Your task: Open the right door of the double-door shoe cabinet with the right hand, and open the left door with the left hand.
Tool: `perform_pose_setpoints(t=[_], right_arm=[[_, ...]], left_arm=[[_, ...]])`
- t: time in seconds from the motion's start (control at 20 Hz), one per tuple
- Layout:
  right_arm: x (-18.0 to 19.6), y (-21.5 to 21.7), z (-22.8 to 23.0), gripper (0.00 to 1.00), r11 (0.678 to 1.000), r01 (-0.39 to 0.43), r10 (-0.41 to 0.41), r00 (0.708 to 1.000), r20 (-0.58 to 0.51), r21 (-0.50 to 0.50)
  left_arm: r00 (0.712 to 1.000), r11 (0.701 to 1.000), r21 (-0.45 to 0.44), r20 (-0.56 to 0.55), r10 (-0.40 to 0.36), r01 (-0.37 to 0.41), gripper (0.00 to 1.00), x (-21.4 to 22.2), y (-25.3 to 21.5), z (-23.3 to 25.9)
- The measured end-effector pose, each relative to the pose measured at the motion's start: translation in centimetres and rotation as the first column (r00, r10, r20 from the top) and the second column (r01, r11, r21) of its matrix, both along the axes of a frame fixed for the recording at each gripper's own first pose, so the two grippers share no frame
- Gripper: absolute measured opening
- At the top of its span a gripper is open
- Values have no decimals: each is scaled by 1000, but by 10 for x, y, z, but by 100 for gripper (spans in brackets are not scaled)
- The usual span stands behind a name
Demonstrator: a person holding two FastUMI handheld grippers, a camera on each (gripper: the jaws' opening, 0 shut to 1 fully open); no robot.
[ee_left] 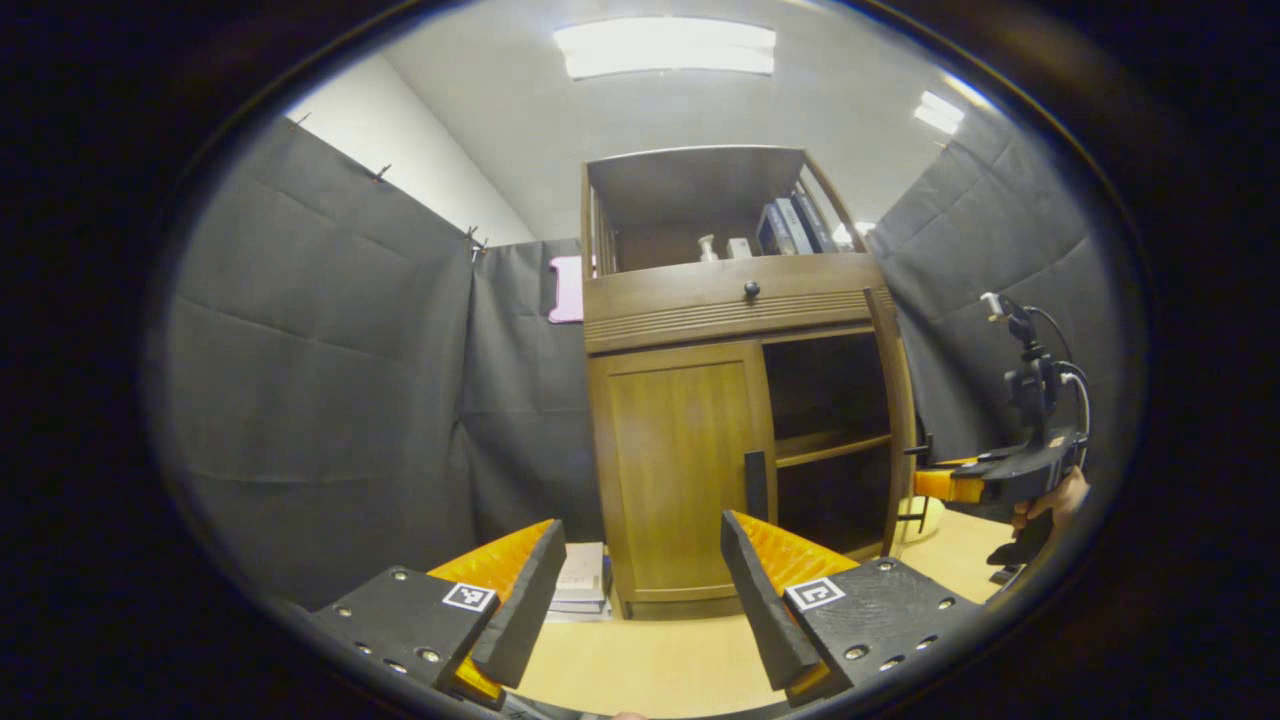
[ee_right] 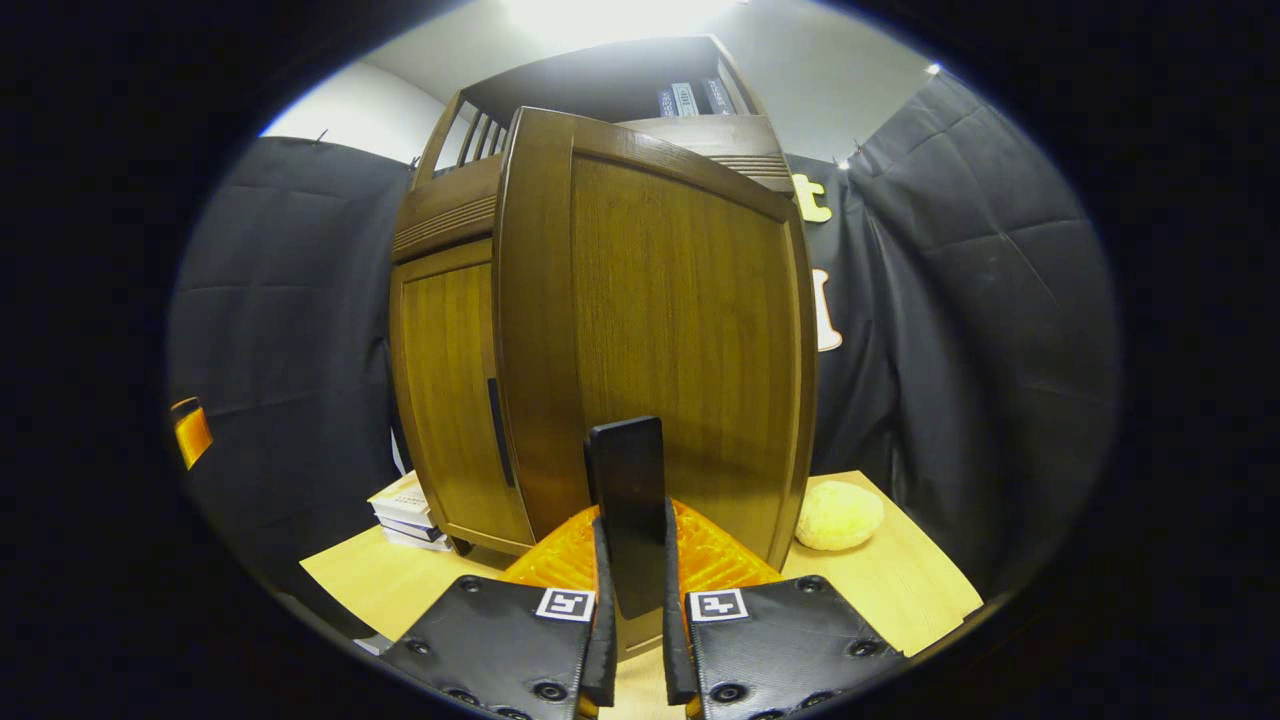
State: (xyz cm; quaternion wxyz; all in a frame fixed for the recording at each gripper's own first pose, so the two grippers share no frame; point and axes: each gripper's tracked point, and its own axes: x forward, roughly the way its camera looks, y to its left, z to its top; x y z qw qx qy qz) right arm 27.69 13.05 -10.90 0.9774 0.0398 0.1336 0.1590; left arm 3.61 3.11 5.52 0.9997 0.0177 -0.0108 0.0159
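Here, in the left gripper view, we see our left gripper (ee_left: 640, 590) spread wide with nothing between its fingers, hanging over the pale wooden table (ee_left: 650, 665). Behind its left finger a stack of books (ee_left: 582, 580) lies on the table against the foot of the shoe cabinet (ee_left: 735, 300), which stands toward the table's back edge. The cabinet is brown wood with a drawer and round knob above the doors and an open shelf of books on top. Its left door (ee_left: 680, 470) is shut, a dark vertical handle (ee_left: 756, 485) on its inner edge. To the right the compartment stands open, showing a shelf (ee_left: 830, 445) inside. Farther right, the right gripper (ee_left: 940, 485) and the hand (ee_left: 1050, 500) holding it sit at the swung-out door's edge.

In the right gripper view, the right door (ee_right: 680, 340) is open toward us, a plain framed panel. Our right gripper (ee_right: 632, 560) pinches the door's dark handle (ee_right: 628, 490) between both fingers. A yellow fluffy ball (ee_right: 838, 515) lies near the table's right edge.
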Motion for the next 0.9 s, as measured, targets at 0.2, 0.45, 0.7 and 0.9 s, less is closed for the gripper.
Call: perform_pose_setpoints(t=[0.2, 0.45, 0.7, 0.9], right_arm=[[1, -3, 1, 20, 1000, 7, -7, 1000, 5, -10], [1, -11, -1, 19, 999, 43, -43, 999, 6, -24], [-2, -58, -1, 20, 992, 118, -117, 993, 15, -36], [-1, -86, -6, 22, 985, 170, -170, 986, 5, -31]], left_arm=[[999, 999, 3, 13, -41, 41, 88, 7, -2, 1], [994, 994, -14, 13, -110, 110, 90, 9, -5, 1], [986, 986, -19, 5, -165, 165, 90, 8, -9, -3], [981, 981, -6, 20, -193, 193, 90, 8, -12, 0]])
